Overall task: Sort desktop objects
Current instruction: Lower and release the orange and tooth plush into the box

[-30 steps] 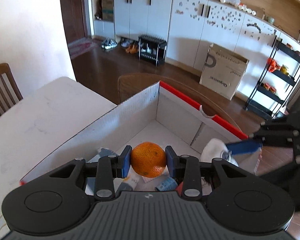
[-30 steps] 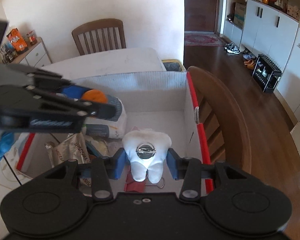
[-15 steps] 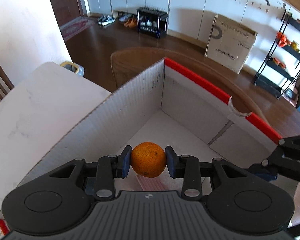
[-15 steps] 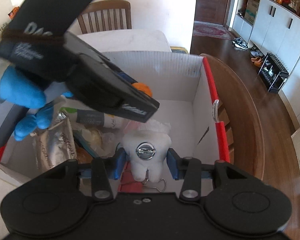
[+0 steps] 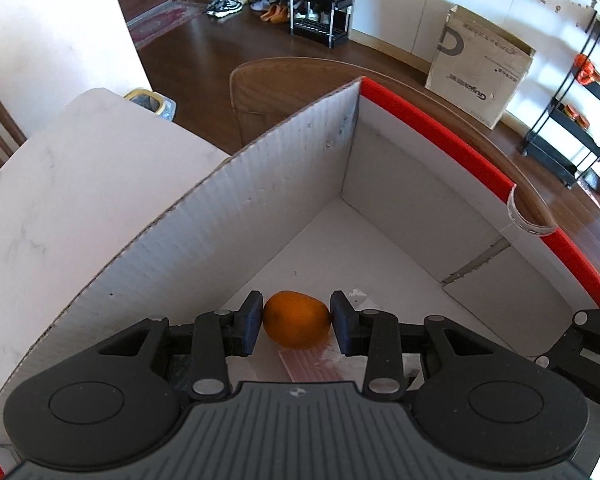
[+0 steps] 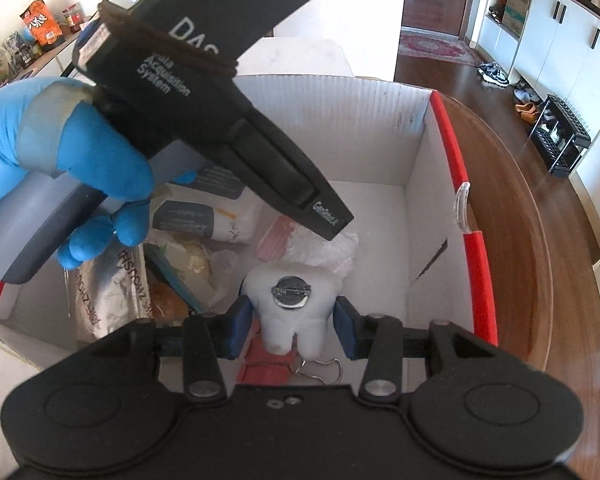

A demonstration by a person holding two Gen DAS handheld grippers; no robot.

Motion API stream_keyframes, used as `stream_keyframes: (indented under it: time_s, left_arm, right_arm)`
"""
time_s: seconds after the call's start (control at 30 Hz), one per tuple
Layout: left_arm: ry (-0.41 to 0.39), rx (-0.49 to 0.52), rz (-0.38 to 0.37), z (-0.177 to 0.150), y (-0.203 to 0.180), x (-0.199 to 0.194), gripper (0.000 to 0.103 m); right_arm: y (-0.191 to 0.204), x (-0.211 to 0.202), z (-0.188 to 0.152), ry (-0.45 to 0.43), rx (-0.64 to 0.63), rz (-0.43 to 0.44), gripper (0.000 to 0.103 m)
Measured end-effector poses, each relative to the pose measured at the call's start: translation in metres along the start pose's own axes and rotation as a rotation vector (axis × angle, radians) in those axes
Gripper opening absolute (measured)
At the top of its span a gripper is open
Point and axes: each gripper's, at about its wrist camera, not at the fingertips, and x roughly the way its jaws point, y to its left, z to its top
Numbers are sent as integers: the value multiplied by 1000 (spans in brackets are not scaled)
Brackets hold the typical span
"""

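Observation:
My left gripper [image 5: 296, 322] is low inside a white cardboard box with a red rim [image 5: 432, 120]. An orange [image 5: 296, 320] sits between its fingers, blurred, with a small gap at the left pad. My right gripper [image 6: 290, 320] is shut on a white tooth-shaped plush with a metal pin [image 6: 290, 304], held over the same box [image 6: 448, 152]. The left gripper's body [image 6: 220, 92], held by a blue-gloved hand [image 6: 60, 152], crosses the right wrist view above the box.
The box holds a silver foil pouch [image 6: 112, 296], white packets [image 6: 204, 220], a pink item [image 6: 274, 236], clear plastic and a red binder clip [image 6: 268, 364]. The box stands on a white table [image 5: 60, 184]. A wooden chair back [image 6: 512, 208] stands beside the box.
My left gripper has dropped lower into the box corner and its jaws have widened slightly around the orange. My right gripper has stayed nearly in place with the plush.

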Motion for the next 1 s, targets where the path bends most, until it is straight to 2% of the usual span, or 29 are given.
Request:
stream_keyframes:
  time_s: [0.1,0.17,0.2,0.33,0.6,0.67,1.0]
  left_arm:
    - [-19,-19,-11,-2,2,-4,50]
    - [-40,-24,-8,-1,3,-8,66]
    - [-49,-29,-6,-1,3,-10,67]
    - [-68,-54,-25,-3,7,-17,69]
    - [-125,-77,-34,-12,12,-42,70]
    - [-143,-81,-40,-15,12,-50,73]
    - [-233,-86,-38,-34,2,-98,73]
  right_arm:
    - [-2,2,1,7,0,7,45]
    - [-1,4,1,11,-3,10,46]
    - [0,4,1,12,-5,11,46]
    - [1,5,0,13,-3,15,47]
    - [-5,-4,-3,-11,13,27,62]
    - [-9,-9,-2,-20,21,34,62]
    - [-11,-46,-5,-90,17,55,65]
